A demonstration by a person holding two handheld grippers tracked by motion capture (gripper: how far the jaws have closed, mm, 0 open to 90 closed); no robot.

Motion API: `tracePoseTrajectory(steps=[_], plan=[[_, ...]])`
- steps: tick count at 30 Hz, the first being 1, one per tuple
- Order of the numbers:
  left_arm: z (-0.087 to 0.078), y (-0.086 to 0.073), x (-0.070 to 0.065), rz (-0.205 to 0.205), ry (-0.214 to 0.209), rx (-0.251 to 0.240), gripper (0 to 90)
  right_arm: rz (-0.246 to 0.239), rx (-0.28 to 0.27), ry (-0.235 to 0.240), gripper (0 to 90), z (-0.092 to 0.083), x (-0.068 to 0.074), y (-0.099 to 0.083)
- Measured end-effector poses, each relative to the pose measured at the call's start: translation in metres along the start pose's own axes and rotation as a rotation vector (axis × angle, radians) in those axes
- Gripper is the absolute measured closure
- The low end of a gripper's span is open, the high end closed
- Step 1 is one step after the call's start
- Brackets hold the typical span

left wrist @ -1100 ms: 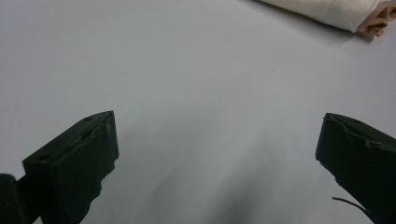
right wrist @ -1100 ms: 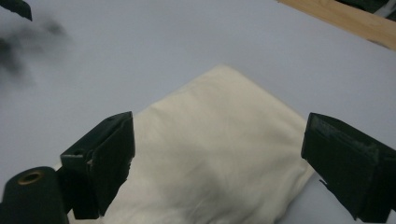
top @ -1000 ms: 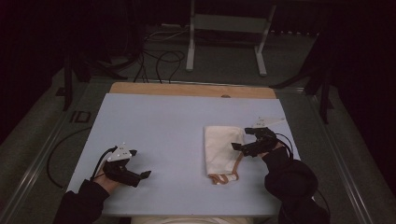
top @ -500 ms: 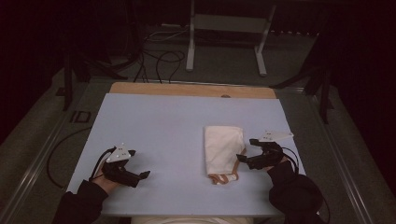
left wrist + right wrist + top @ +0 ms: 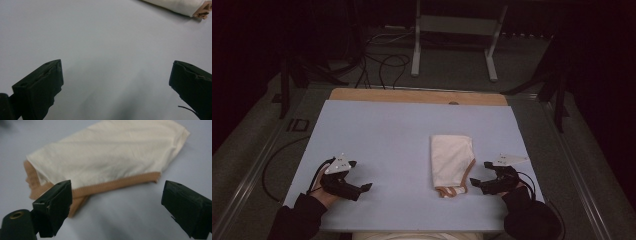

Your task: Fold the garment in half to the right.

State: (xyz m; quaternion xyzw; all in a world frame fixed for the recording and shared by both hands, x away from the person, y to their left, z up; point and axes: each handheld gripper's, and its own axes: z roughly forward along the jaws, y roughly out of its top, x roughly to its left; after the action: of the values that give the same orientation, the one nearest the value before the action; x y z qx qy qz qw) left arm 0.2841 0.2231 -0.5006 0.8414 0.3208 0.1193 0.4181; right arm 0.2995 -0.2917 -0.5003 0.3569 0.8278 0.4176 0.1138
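Two grippers sit with jaws apart and empty on the pale blue table (image 5: 377, 130), the right gripper (image 5: 477, 184) just beside the near tan-trimmed edge of a folded cream garment (image 5: 451, 159) right of centre, apparently poised to close on that hem next, the left gripper (image 5: 362, 180) well apart.

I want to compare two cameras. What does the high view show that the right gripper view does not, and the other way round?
High view alone: the left gripper open over bare table, the wooden strip at the far edge, and the metal stand and cables behind.

Right gripper view alone: the ribbed weave of the tan trim, seen close between the spread jaws.

Both: the folded cream cloth, the light blue table, and the open right gripper apart from the cloth.
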Motion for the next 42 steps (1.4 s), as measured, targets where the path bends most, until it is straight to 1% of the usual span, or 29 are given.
tracePoseTrajectory(steps=[1, 2, 4, 6, 7, 8, 9, 10, 11, 12, 15, 16, 18, 25, 27, 28, 30, 35, 37, 38, 42], plan=[[0.0, 0.0, 0.0, 0.0, 0.0, 0.0, 0.1, 0.0, 0.0, 0.0, 9.9, 0.0, 0.0, 0.0], [0.0, 0.0, 0.0, 0.004, 0.003, 0.002, 0.1, 0.002, 0.012, -0.015, 9.8, -0.001, 0.001, -0.004], [0.0, 0.0, 0.0, 0.004, 0.003, 0.001, 0.1, 0.006, 0.01, -0.02, 9.8, -0.001, 0.001, -0.005], [0.0, 0.0, 0.0, 0.002, 0.003, -0.001, 0.1, 0.026, 0.006, -0.021, 9.8, -0.004, 0.001, -0.011], [0.0, 0.0, 0.0, 0.002, 0.003, -0.001, 0.1, 0.026, 0.006, -0.021, 9.8, -0.004, 0.001, -0.011], [0.0, 0.0, -0.001, 0.004, 0.005, 0.0, 0.1, 0.041, 0.004, -0.026, 9.9, -0.006, 0.001, -0.014], [0.0, 0.0, -0.001, 0.004, 0.005, 0.0, 0.1, 0.041, 0.004, -0.026, 9.9, -0.006, 0.001, -0.014], [0.0, 0.0, -0.001, 0.004, 0.007, -0.002, 0.1, 0.058, 0.008, -0.045, 9.9, -0.008, 0.0, -0.018], [0.0, 0.0, -0.001, 0.004, 0.007, -0.002, 0.1, 0.058, 0.008, -0.045, 9.9, -0.008, 0.0, -0.018], [0.0, -0.001, -0.003, 0.012, 0.007, 0.001, 0.1, 0.056, 0.011, -0.065, 9.9, -0.008, 0.0, -0.02], [0.0, -0.001, -0.005, 0.019, 0.011, 0.008, 0.1, 0.058, 0.011, -0.073, 9.9, -0.007, -0.001, -0.02], [0.0, -0.002, -0.005, 0.02, 0.014, 0.007, 0.1, 0.042, 0.016, -0.082, 9.8, -0.006, -0.002, -0.019], [0.001, -0.002, -0.005, 0.018, 0.012, 0.007, 0.1, 0.037, 0.015, -0.08, 9.9, -0.006, -0.002, -0.019], [0.003, -0.004, -0.005, 0.017, 0.012, 0.013, 0.1, 0.046, 0.002, -0.084, 9.9, -0.005, -0.004, -0.017], [0.003, -0.004, -0.004, 0.016, 0.011, 0.01, 0.1, 0.042, 0.007, -0.086, 9.9, -0.005, -0.003, -0.017], [0.003, -0.004, -0.004, 0.013, 0.016, 0.006, 0.1, 0.031, 0.01, -0.087, 9.9, -0.004, -0.002, -0.017], [0.002, -0.004, -0.004, 0.017, 0.021, 0.004, 0.1, 0.028, 0.015, -0.087, 9.9, -0.004, -0.001, -0.017], [0.001, -0.005, -0.003, 0.015, 0.027, -0.001, 0.1, 0.023, 0.008, -0.086, 9.9, -0.005, 0.001, -0.016], [0.001, -0.005, -0.004, 0.018, 0.03, 0.001, 0.1, 0.019, 0.007, -0.09, 9.9, -0.006, 0.002, -0.016], [0.001, -0.005, -0.004, 0.021, 0.034, 0.004, 0.1, 0.002, 0.006, -0.094, 9.9, -0.005, 0.004, -0.015], [0.002, -0.004, -0.006, 0.035, 0.046, 0.009, 0.1, -0.009, 0.015, -0.099, 9.9, -0.003, 0.007, -0.014]])
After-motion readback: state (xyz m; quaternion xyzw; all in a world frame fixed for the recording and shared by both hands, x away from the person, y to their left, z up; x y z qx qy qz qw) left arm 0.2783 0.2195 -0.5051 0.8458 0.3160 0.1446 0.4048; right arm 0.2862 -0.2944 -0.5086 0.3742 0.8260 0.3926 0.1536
